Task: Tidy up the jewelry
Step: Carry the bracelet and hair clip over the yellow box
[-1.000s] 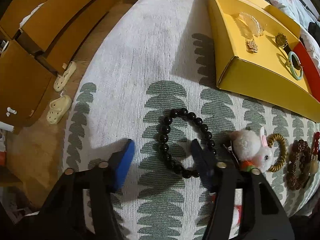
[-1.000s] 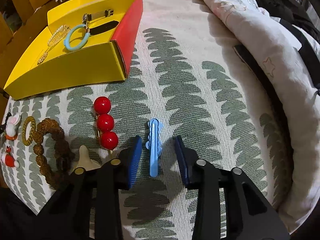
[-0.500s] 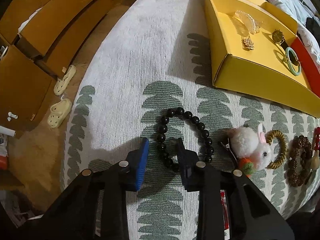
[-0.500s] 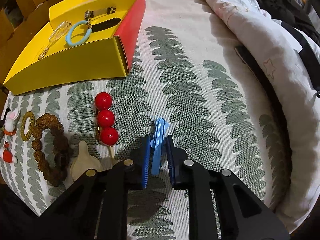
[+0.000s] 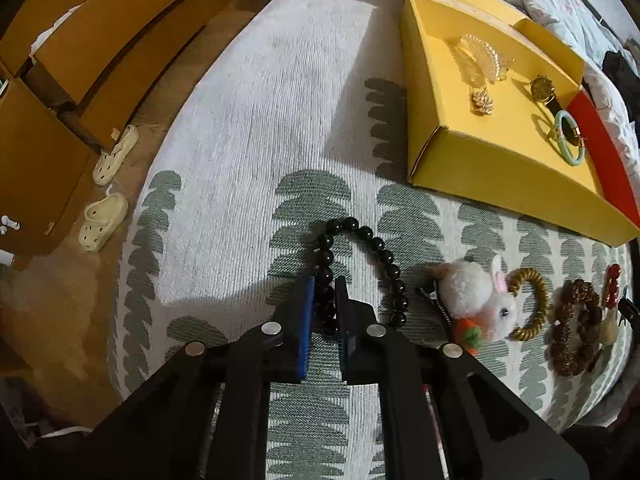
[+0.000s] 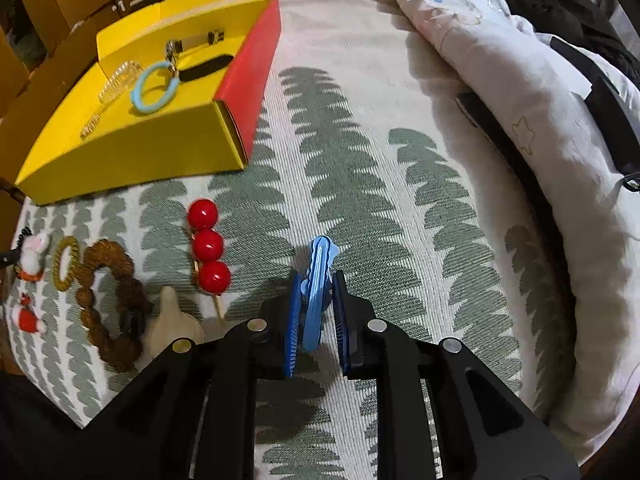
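2 pieces of jewelry gripped on the bed.

The black bead bracelet [image 5: 362, 268] is now pinched by the left gripper [image 5: 324, 292], the blue hair clip [image 6: 316, 292] by the right gripper [image 6: 316, 300]; jaws spread 1 second ago are closed. Lifting can follow. Open bedspread [image 6: 360, 160] leads to the yellow box [image 6: 132, 152].

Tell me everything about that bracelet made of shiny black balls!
The black round-bead bracelet is a loop of glossy, dark, ball-shaped beads that look like polished stone or glass, strung close together. It lies flat on the white bedspread with green leaf shapes, pulled into a narrow arch. The left gripper has its blue-padded jaws closed on the loop's left side. The far and right beads rest on the cloth, just beside the fluffy white bunny hair clip; whether they touch is unclear.
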A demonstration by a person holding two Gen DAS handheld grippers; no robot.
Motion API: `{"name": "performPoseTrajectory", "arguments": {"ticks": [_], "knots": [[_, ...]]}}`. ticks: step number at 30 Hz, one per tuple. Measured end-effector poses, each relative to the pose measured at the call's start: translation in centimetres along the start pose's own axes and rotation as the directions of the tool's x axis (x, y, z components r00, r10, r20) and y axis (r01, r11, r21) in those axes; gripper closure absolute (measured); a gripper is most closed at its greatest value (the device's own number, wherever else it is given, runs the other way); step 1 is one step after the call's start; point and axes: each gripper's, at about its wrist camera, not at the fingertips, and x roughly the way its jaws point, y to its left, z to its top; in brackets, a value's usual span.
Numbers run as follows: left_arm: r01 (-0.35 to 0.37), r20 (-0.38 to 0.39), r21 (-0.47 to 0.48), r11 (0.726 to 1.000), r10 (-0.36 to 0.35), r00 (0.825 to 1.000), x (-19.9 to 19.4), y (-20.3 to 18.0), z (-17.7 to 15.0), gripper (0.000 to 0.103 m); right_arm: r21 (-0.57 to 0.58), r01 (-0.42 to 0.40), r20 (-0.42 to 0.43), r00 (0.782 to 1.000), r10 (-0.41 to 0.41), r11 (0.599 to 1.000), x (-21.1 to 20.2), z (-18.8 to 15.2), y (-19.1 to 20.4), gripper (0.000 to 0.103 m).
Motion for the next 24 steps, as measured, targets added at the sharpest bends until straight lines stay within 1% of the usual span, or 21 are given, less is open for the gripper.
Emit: {"name": "performPoseTrajectory", "arguments": {"ticks": [6,9,12,19,24], "knots": [[0.03,0.046,0.008,1.0,-0.03,0.998,-1.5,-0.4,0.3,0.093,-0.001,-0.03,0.053,0.998,0.03,1.0,-2.1,0.5,0.3,0.087],[0.045,0.078,0.011,0.999,-0.046,0.996,-2.8,-0.9,0.6,0.093,-0.011,-0.061,0.085,0.994,0.062,0.998,-3.4,1.2,1.0,0.087],[0.075,0.11,0.018,0.997,-0.077,0.991,-4.2,-1.5,1.1,0.093,-0.041,-0.094,0.114,0.989,0.098,0.995,-4.7,2.3,2.5,0.087],[0.121,0.188,0.048,0.992,-0.128,0.974,-7.9,-3.4,3.1,0.093,-0.126,-0.138,0.132,0.979,0.155,0.982,-6.2,5.7,7.1,0.087],[0.156,0.195,0.081,0.984,-0.169,0.966,-9.6,-5.6,4.7,0.093,-0.182,-0.158,0.132,0.974,0.184,0.971,-6.9,8.7,9.9,0.087]]}}
